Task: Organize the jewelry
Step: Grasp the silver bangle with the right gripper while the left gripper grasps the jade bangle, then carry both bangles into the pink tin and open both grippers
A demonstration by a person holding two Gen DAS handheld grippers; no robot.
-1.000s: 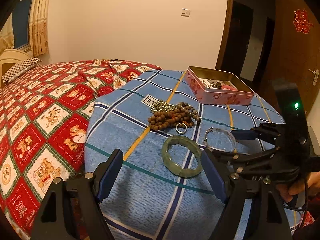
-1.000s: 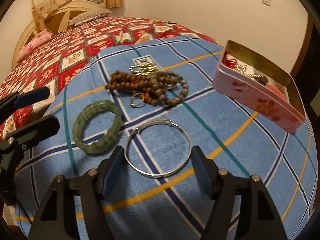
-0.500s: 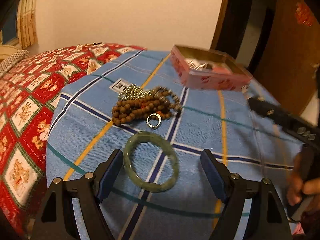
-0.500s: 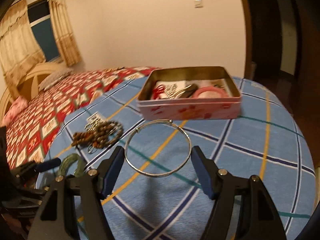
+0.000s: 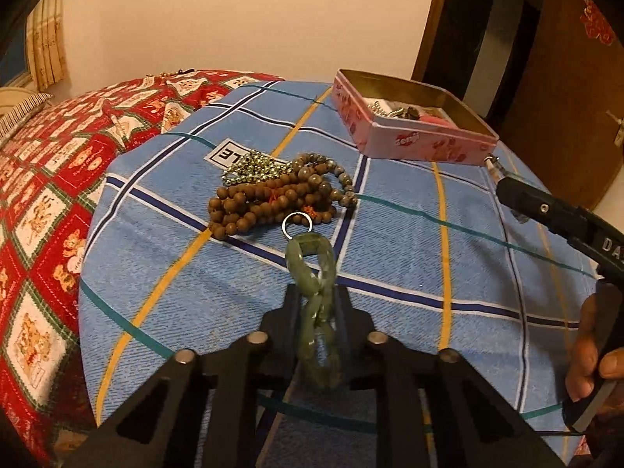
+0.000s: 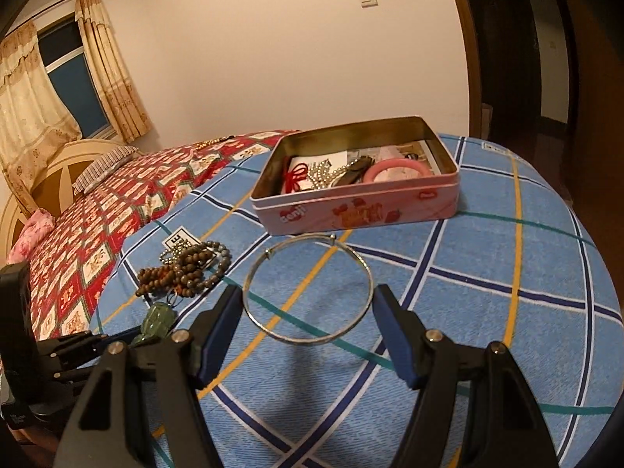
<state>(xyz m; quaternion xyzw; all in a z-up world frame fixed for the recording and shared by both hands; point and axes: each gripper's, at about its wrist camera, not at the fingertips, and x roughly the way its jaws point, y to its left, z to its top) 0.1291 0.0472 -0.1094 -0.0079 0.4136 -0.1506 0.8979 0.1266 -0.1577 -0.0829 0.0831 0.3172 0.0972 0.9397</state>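
My left gripper (image 5: pixel 316 304) is shut on a green jade bracelet (image 5: pixel 312 273), squeezed into a narrow loop and held above the blue plaid cloth (image 5: pixel 390 234). My right gripper (image 6: pixel 308 304) is shut on a thin silver bangle (image 6: pixel 308 288), gripped across its width and lifted off the cloth. An open pink tin (image 6: pixel 358 202) lies just beyond the bangle; it holds a pink bangle (image 6: pixel 397 169), a chain and red cord. The tin also shows in the left wrist view (image 5: pixel 413 132). The jade bracelet shows at the lower left of the right wrist view (image 6: pixel 156 321).
A pile of brown wooden beads (image 5: pixel 273 199), a metal ball chain (image 5: pixel 249 167) and a small silver ring (image 5: pixel 297 225) lie on the cloth. A red patterned bedspread (image 5: pixel 46 195) lies to the left. A dark wooden door (image 5: pixel 577 78) is at right.
My left gripper has closed on the jade bracelet and lifted it. My right gripper has carried the silver bangle up from the cloth toward the pink tin.
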